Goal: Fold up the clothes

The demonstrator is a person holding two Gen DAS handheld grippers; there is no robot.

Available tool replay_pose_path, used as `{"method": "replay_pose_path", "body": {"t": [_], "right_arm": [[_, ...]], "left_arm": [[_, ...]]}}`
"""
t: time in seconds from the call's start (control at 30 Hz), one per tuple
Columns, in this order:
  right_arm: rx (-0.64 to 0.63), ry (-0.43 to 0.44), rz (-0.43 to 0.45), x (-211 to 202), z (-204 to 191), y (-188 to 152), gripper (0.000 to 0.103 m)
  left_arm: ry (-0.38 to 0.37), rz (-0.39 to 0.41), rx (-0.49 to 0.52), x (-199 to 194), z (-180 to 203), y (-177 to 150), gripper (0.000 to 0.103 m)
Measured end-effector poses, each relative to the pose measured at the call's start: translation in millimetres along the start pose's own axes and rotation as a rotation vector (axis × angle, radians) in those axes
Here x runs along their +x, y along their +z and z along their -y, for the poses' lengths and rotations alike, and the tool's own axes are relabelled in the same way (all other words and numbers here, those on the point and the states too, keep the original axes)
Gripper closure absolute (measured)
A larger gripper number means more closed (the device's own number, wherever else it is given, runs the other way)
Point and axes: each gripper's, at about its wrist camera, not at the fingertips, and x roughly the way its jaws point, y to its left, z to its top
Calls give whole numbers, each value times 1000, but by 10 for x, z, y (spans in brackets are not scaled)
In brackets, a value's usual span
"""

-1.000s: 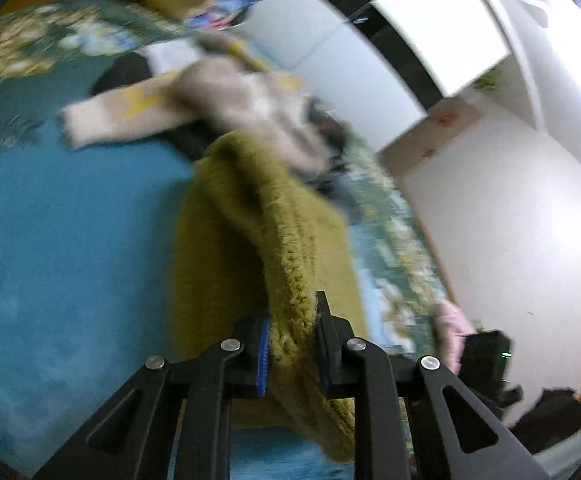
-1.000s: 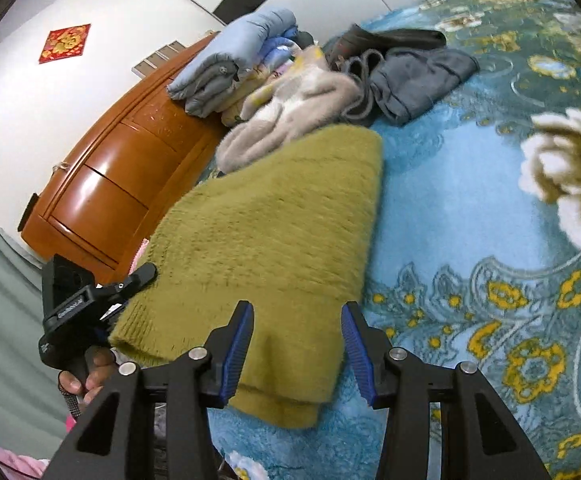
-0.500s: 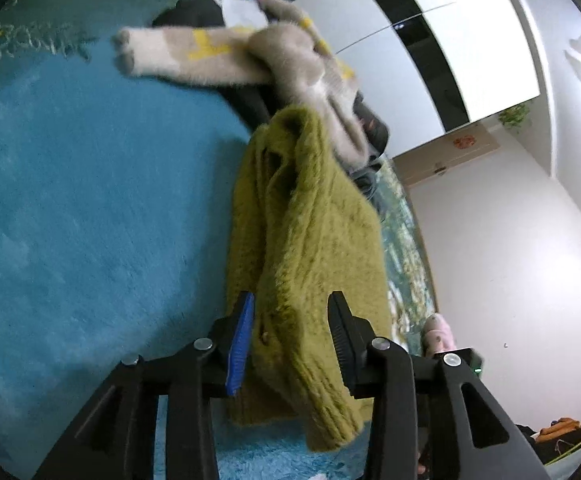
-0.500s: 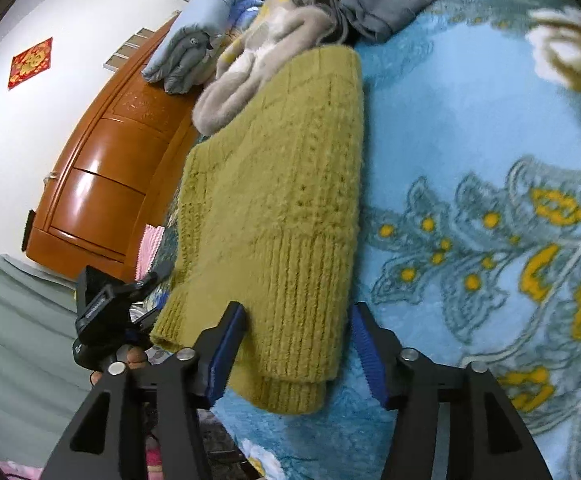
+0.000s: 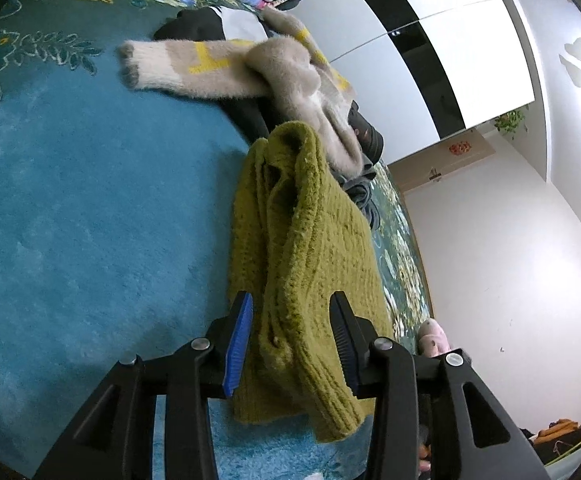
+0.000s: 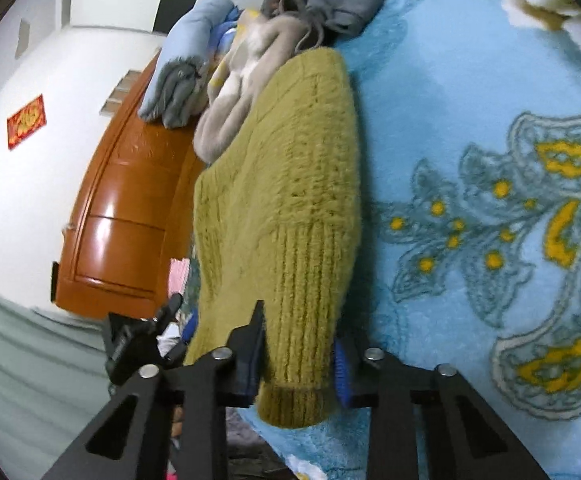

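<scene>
So the green sweater (image 5: 302,264) is lying folded lengthwise on the blue blanket (image 5: 82,208), with its ribbed hem end nearest both grippers. In the left wrist view, the left gripper (image 5: 290,340) has its jaws spread apart on either side of the bunched-up edge of the knit, not pinching it. Past the far end of the sweater there's a fuzzy beige sweater (image 5: 258,68) sprawled over some dark clothes. In the right wrist view, the right gripper (image 6: 298,354) straddles the ribbed hem (image 6: 302,312); the blue pads sit right against the fabric on both sides, but I honestly can't tell if it's clamped. A wooden headboard (image 6: 130,208) is off to the left there.
</scene>
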Motion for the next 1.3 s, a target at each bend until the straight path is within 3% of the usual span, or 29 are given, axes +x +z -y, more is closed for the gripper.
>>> {"method": "replay_pose_path", "body": {"t": [0.1,0.3,0.43,0.6,0.7,0.87,0.97,1.17,1.3], "right_arm": [[42,31,22,-97,45,55,77],[-23,-86,80,-585,122,755,77],[-15,-138,46,-601,293,1100,78],[-16,-186,65,-608,413,1339,83],[17,-174,84,-655,541,1429,90],[-1,-173,125,-770,518,1354,87],[-44,-169,147,-888,417,1222,86],[-76,-162,157,-1024,383,895,86],[-30,-142,161,-1033,502,744,86]], "left_arm": [[0,-4,11,23,27,17,62],[1,-20,24,141,31,107,62],[4,-17,26,233,68,250,61],[-9,36,72,288,294,616,47],[2,30,167,409,535,759,37],[79,-71,287,833,654,856,36],[121,-148,231,1065,421,943,36],[-18,-232,74,1205,4,1015,22],[-70,-280,27,1295,-128,999,20]]}}
